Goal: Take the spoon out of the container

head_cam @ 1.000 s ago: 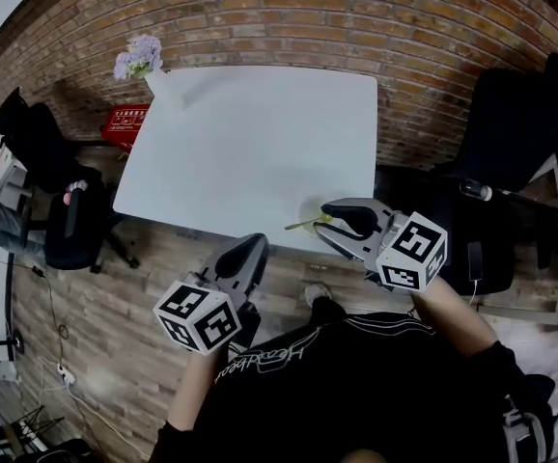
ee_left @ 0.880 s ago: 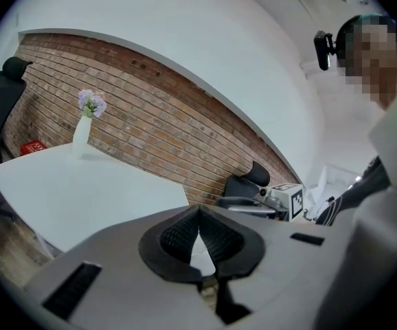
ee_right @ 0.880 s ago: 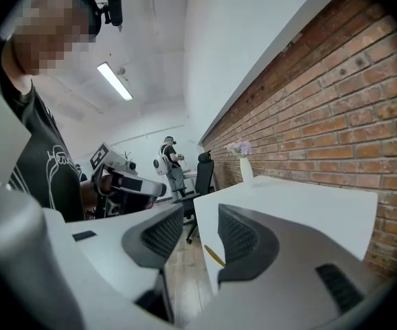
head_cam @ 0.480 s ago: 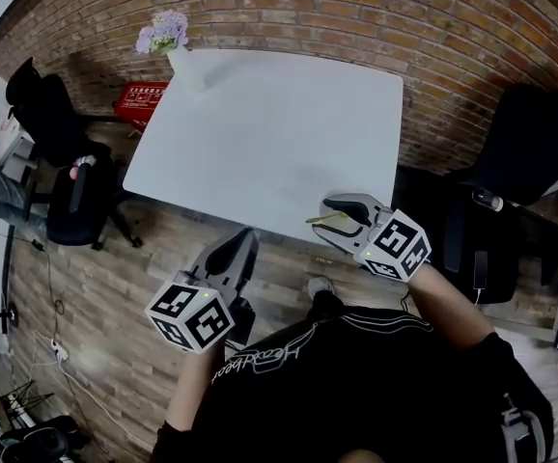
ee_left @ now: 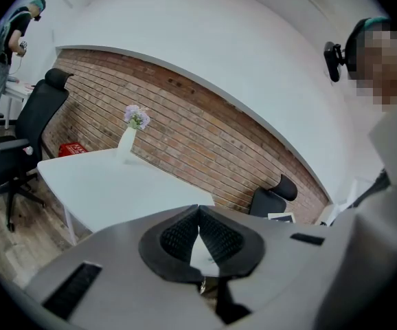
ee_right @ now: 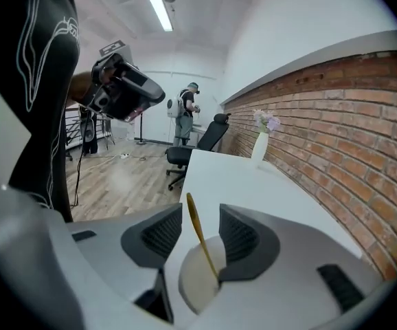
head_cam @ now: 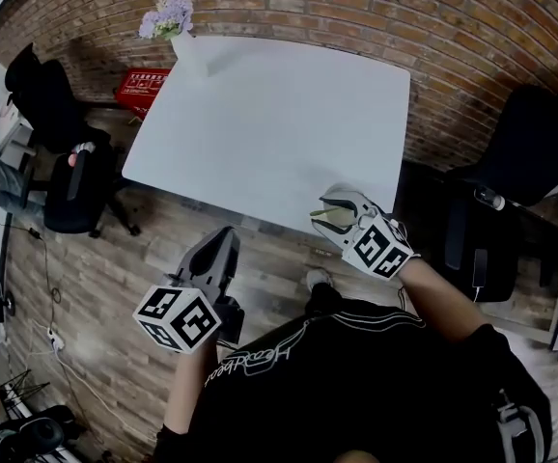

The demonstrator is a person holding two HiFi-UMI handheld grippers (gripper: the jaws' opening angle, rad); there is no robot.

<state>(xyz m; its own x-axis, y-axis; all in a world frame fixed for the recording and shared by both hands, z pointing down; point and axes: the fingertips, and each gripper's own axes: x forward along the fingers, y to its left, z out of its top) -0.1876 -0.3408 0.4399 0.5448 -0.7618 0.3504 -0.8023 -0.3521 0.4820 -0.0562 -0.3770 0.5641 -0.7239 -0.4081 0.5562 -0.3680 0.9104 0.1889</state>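
At the near edge of the white surface (head_cam: 269,114), right-hand corner: right claw (head_cam: 335,210) sits over a pale round container (ee_right: 195,280) with a yellow spoon (ee_right: 198,236) standing in it. In the right gripper view the spoon handle leans up through the gap between the two jaws, bowl end down in the container close to one jaw. Jaws are wide but closing; the pads are not pressing on the handle, so no grip. Spoon is still in the container.

Left claw (head_cam: 223,239) hangs off the surface over the wood floor, well apart from the container. The left gripper view shows its jaws meeting at the tips with nothing between them.

Far corner of the surface: white vase (head_cam: 181,44) with purple flowers (head_cam: 166,14), against the brick wall.

Writing:
- Red crate (head_cam: 144,83) on the floor beside the surface has white print, too small to read.
- The person's black top has white cursive lettering (head_cam: 260,360) across it – can't read it reliably.
- Marker cubes (head_cam: 378,249) carry only black-and-white square patterns, no text.

Black office chairs stand at either side – one (head_cam: 76,196) left, one (head_cam: 530,143) right.
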